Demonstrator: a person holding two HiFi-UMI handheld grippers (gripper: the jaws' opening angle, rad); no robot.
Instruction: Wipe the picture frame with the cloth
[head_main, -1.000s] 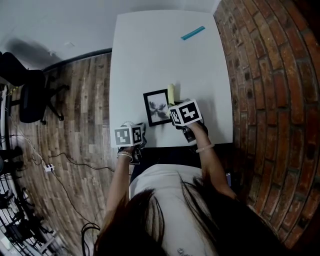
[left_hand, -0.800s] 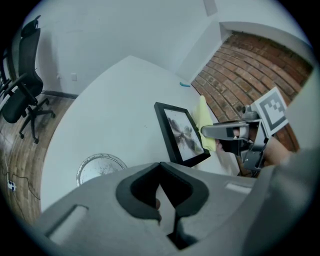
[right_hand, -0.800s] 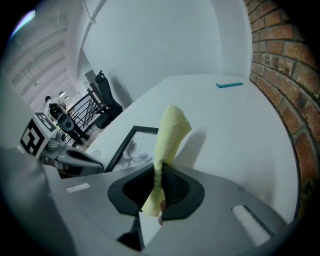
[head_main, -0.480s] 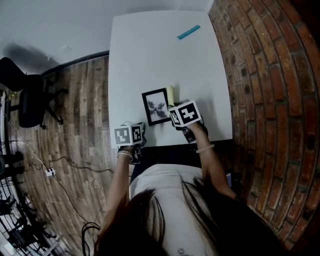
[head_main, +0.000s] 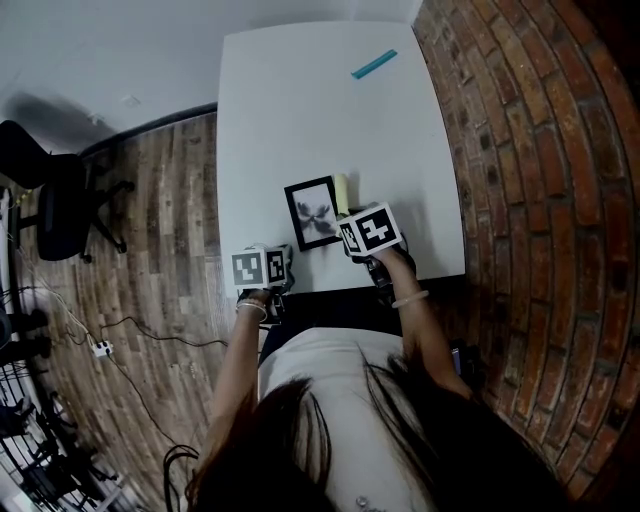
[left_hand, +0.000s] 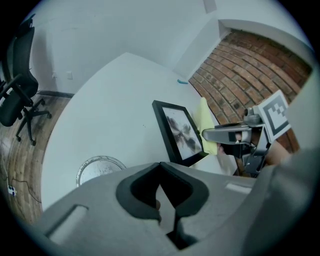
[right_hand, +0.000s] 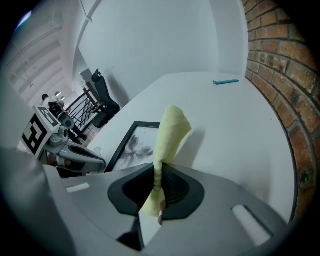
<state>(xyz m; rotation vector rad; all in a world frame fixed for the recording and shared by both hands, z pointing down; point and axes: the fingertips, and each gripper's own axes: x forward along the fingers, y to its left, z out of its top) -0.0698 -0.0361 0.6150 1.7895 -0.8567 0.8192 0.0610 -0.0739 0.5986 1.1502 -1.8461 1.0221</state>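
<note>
Cloth (right_hand: 170, 131) between right fingers (right_hand: 172, 188)

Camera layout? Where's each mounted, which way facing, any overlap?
Head view: on head, steeply down at table; hair, both arms show.
Left gripper view: on left gripper, along shut empty jaws toward frame.
Right gripper view: on right gripper, along jaws shut on cloth, toward frame.
Shared: all three see the frame.
</note>
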